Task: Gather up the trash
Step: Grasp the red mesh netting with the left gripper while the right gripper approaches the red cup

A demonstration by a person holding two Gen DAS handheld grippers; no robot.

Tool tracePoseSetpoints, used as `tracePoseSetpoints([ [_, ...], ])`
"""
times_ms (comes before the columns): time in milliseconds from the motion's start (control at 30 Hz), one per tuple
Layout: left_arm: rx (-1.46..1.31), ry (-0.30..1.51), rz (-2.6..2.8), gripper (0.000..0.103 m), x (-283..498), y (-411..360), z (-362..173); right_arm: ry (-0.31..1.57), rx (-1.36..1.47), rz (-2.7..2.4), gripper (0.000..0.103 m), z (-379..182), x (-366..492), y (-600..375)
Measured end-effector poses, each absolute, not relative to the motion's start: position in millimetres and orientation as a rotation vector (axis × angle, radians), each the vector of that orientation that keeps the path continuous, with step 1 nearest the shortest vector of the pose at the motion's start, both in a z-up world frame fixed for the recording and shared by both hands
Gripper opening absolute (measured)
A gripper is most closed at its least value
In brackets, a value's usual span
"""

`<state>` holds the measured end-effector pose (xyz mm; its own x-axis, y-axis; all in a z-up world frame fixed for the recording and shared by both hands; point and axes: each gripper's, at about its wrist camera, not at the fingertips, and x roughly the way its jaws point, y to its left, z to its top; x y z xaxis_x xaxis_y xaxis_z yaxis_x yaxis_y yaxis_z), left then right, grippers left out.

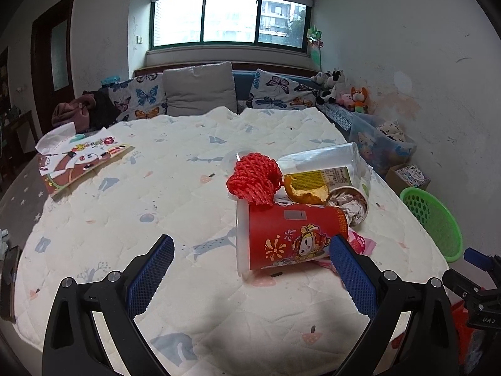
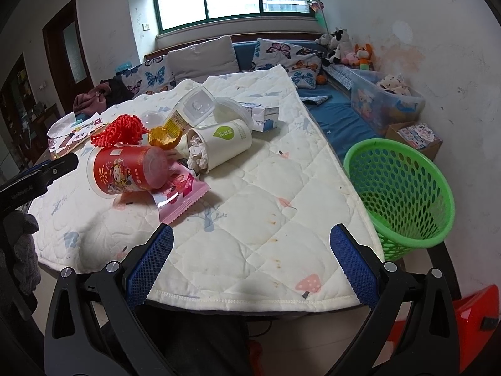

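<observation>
While both grippers hang spread wide and empty over the quilted table cover (image 2: 250, 194), the left gripper (image 1: 250, 250) has its right pad just beside the red lidded cup (image 1: 291, 238) lying on its side, and the right gripper (image 2: 250, 238) frames bare quilt. Beyond the cup, toward 12 o'clock, the trash clusters: a pink wrapper (image 2: 181, 197), a white paper cup (image 2: 219, 147) stuffed with tissue, orange peel (image 1: 305, 192), red foam netting (image 1: 253, 177) and a clear plastic container (image 2: 197, 106). At 2 o'clock off the table edge stands the green mesh basket (image 2: 404, 194).

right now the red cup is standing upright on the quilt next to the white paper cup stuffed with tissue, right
Not quite: the red cup is lying on its side, not upright, as the right wrist view shows. It does sit on the quilt next to the white paper cup stuffed with tissue.
</observation>
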<state>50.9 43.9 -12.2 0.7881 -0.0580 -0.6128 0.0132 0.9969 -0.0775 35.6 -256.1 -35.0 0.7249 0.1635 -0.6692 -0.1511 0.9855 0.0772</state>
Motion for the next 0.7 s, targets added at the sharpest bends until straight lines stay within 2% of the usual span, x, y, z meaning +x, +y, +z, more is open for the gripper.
tracePoseSetpoints([
  [500, -0.068, 0.723, -0.178, 0.095, 84, 53, -30, 0.761, 0.011, 0.185, 0.099, -39, 49, -249],
  [700, -0.087, 0.685, -0.153, 0.095, 100, 69, -7, 0.767, 0.012, 0.188, 0.099, -40, 55, -247],
])
